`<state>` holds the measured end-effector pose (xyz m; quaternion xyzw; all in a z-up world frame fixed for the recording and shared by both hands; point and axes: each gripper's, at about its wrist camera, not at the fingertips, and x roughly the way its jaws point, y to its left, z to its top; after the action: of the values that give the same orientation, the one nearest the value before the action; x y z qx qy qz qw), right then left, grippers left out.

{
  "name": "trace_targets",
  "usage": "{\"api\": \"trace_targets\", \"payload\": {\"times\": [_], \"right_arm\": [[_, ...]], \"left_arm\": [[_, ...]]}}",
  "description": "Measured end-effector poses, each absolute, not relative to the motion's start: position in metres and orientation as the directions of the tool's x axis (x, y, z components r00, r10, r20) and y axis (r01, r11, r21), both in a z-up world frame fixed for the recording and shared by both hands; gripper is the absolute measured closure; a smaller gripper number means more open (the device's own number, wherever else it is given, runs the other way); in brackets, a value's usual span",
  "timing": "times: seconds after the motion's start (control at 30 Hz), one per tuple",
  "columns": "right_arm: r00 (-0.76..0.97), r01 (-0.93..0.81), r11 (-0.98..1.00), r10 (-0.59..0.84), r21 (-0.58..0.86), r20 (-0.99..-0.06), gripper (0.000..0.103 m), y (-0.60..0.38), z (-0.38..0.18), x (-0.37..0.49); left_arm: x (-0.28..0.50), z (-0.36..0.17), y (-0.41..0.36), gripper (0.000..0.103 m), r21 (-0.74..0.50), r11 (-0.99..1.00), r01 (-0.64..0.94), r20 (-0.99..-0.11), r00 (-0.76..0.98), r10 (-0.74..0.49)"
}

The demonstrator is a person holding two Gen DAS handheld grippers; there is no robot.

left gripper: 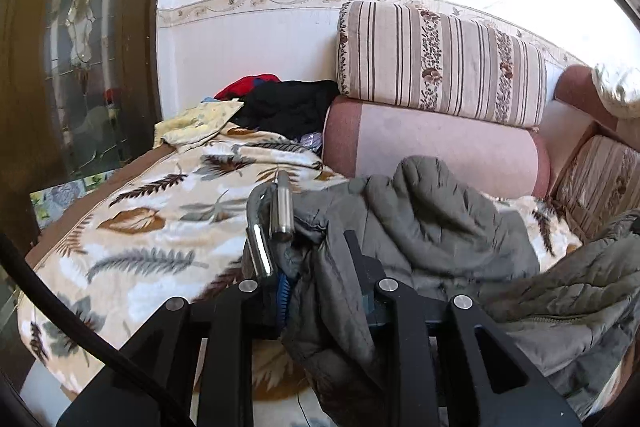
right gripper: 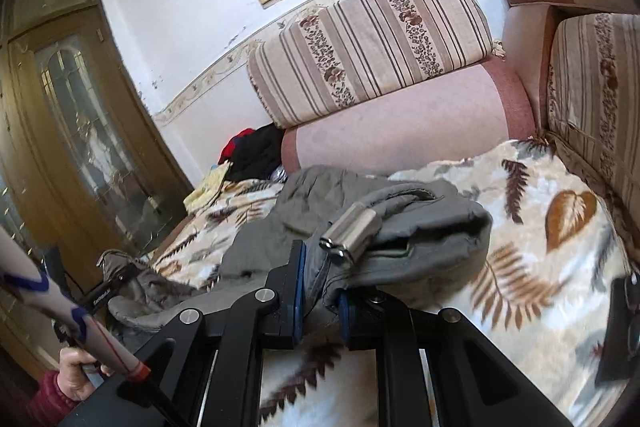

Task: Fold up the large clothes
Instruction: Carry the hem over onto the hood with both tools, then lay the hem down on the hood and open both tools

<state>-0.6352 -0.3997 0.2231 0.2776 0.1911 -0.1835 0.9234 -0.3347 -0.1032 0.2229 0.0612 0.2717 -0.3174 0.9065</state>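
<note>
Grey padded jacket (right gripper: 372, 223) clamped in both left gripper (left gripper: 316, 279) and right gripper (right gripper: 320, 291) above leaf-print blanket (right gripper: 532, 247); edge best kept level and taut while carried over.

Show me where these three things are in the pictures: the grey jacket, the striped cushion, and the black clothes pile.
grey jacket (left gripper: 432, 219): left wrist view, on its quilted middle.
striped cushion (right gripper: 372, 39): right wrist view, on its front face.
black clothes pile (left gripper: 288, 103): left wrist view, on its top folds.

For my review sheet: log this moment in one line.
left gripper: shut on grey jacket | right gripper: shut on grey jacket | surface: leaf-print blanket
</note>
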Motion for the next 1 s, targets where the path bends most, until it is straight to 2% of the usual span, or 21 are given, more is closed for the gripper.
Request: {"api": "trace_targets", "payload": {"times": [0.13, 0.33, 0.43, 0.63, 0.73, 1.0], "right_arm": [[0.856, 0.459, 0.752, -0.231, 0.473, -0.463, 0.088, -0.441, 0.242, -0.589], [0.83, 0.511, 0.684, -0.234, 0.521, -0.507, 0.088, -0.508, 0.246, -0.524], [0.809, 0.548, 0.648, -0.252, 0.528, -0.531, 0.088, -0.544, 0.24, -0.498], [0.762, 0.613, 0.587, -0.266, 0.528, -0.59, 0.088, -0.605, 0.214, -0.458], [0.74, 0.636, 0.578, -0.269, 0.511, -0.616, 0.088, -0.624, 0.201, -0.439], [0.686, 0.681, 0.568, -0.276, 0.462, -0.673, 0.088, -0.648, 0.168, -0.398]], "left_arm": [[-0.292, 0.243, -0.132, 0.075, -0.101, 0.781, 0.617, -0.546, 0.622, -0.562], [-0.215, 0.275, -0.188, 0.051, -0.083, 0.79, 0.607, -0.536, 0.641, -0.549], [-0.184, 0.296, -0.201, 0.05, -0.066, 0.819, 0.57, -0.488, 0.697, -0.524], [-0.149, 0.304, -0.212, 0.05, -0.042, 0.827, 0.56, -0.488, 0.711, -0.506], [-0.15, 0.287, -0.218, 0.05, -0.051, 0.803, 0.593, -0.502, 0.68, -0.534], [-0.174, 0.207, -0.271, 0.05, -0.073, 0.698, 0.712, -0.611, 0.521, -0.596]]}}
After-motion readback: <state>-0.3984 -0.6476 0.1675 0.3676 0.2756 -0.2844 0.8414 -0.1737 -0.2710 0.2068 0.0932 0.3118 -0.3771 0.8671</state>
